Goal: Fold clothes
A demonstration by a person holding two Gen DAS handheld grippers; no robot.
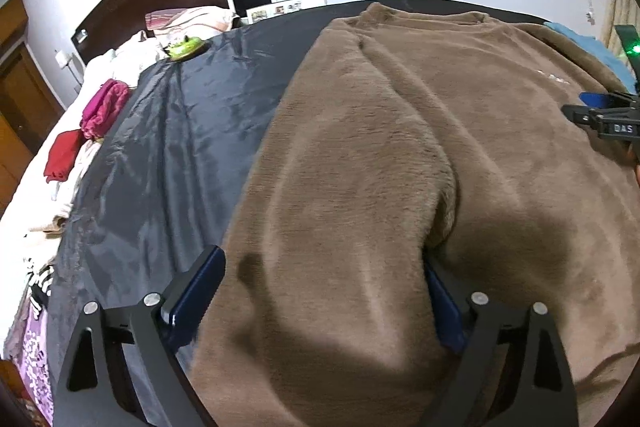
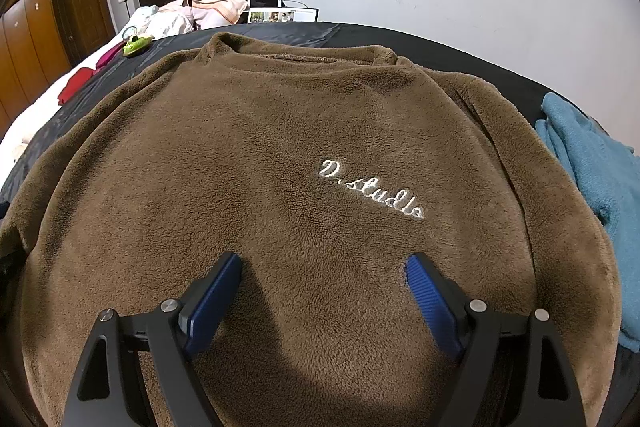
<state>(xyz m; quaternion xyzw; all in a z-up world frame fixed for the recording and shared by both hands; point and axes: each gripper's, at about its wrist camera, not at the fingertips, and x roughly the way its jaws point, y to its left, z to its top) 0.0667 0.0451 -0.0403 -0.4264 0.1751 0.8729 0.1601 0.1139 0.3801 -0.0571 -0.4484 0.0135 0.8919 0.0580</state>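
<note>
Left gripper (image 1: 324, 291), jaws wide, unclenched: we straddle the sweater's (image 1: 400, 147) sleeve (image 1: 352, 187), running straight ahead; right gripper (image 2: 324, 287) released, mid-chest.

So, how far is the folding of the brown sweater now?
Done: the brown sweater lies spread on the dark sheet, lettering up. In hand: the left gripper stands open around the bunched sleeve, lying along the body; the right gripper is open over the chest. Left: the folds themselves, and the blue garment beside it.
</note>
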